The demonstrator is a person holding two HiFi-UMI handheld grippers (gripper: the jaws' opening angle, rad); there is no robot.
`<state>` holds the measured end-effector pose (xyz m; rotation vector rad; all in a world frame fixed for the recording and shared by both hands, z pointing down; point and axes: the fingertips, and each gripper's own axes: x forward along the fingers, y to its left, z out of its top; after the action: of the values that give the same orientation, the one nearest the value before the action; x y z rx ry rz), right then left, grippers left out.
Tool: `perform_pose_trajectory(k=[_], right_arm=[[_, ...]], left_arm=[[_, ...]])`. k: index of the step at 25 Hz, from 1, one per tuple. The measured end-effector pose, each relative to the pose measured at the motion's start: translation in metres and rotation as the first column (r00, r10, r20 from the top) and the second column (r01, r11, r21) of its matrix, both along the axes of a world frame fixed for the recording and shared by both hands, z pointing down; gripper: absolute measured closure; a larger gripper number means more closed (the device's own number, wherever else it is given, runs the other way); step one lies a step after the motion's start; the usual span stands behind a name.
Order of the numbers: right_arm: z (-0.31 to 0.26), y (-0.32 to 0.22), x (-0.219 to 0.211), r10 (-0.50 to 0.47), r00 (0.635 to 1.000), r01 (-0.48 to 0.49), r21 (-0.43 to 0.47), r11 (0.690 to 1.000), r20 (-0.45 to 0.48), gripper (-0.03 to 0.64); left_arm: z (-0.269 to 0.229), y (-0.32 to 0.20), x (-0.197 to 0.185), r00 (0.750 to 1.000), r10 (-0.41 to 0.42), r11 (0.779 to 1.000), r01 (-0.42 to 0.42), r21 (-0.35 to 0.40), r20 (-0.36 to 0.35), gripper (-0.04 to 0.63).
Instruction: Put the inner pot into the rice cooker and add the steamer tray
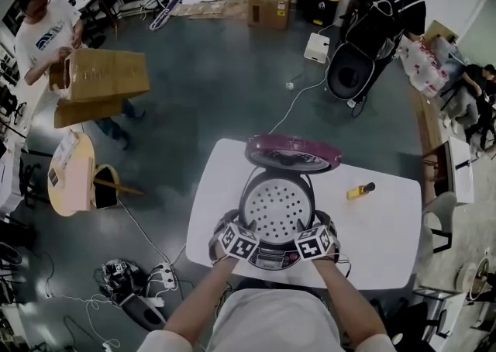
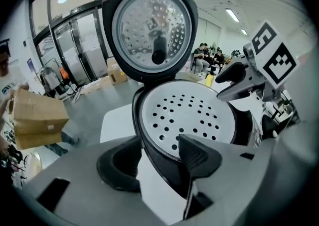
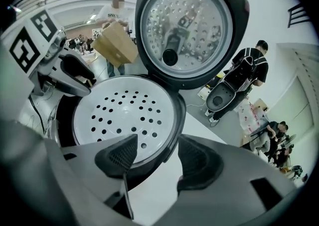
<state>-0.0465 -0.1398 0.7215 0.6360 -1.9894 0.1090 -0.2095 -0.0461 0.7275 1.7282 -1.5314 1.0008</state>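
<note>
Head view showed the rice cooker (image 1: 273, 256) near the middle of the white table (image 1: 387, 226), its lid (image 1: 293, 153) thrown back toward the far edge. The perforated steamer tray (image 1: 277, 207) was seated in its mouth. My left gripper (image 1: 239, 236) and right gripper (image 1: 314, 238) sat at the cooker's near rim. A small yellow thing (image 1: 359, 190) lay toward the right edge.

Left gripper view had my jaws apart astride the rim, the pads pressing nothing.

Right gripper view was the same: jaws wide, rim between them, nothing gripped.

The tray was empty, and I couldn't see whether the inner pot lay beneath it. I judged the tray step all but finished. Next, both tools needed lifting clear without snagging the rim.
</note>
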Motion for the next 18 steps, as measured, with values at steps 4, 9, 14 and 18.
perform_pose_trajectory(k=[4,9,14,18], right_arm=[[-0.020,0.000,0.000,0.028,0.998,-0.029,0.027,0.999,0.049,0.365],[-0.054,0.002,0.001,0.068,0.990,-0.077,0.075,0.994,0.121,0.393],[-0.088,0.009,-0.001,0.088,0.976,-0.109,0.099,0.989,0.198,0.444],[-0.110,0.021,-0.004,0.079,0.958,-0.111,0.102,0.989,0.277,0.477]], left_arm=[[-0.019,-0.003,0.002,0.999,0.005,0.998,-0.002,0.061,-0.039,0.365],[-0.053,-0.006,0.002,0.996,0.011,0.988,0.003,0.157,-0.087,0.392],[-0.089,-0.008,0.002,0.994,0.041,0.969,-0.015,0.248,-0.103,0.424],[-0.112,-0.004,0.006,0.990,0.071,0.949,-0.028,0.313,-0.125,0.450]])
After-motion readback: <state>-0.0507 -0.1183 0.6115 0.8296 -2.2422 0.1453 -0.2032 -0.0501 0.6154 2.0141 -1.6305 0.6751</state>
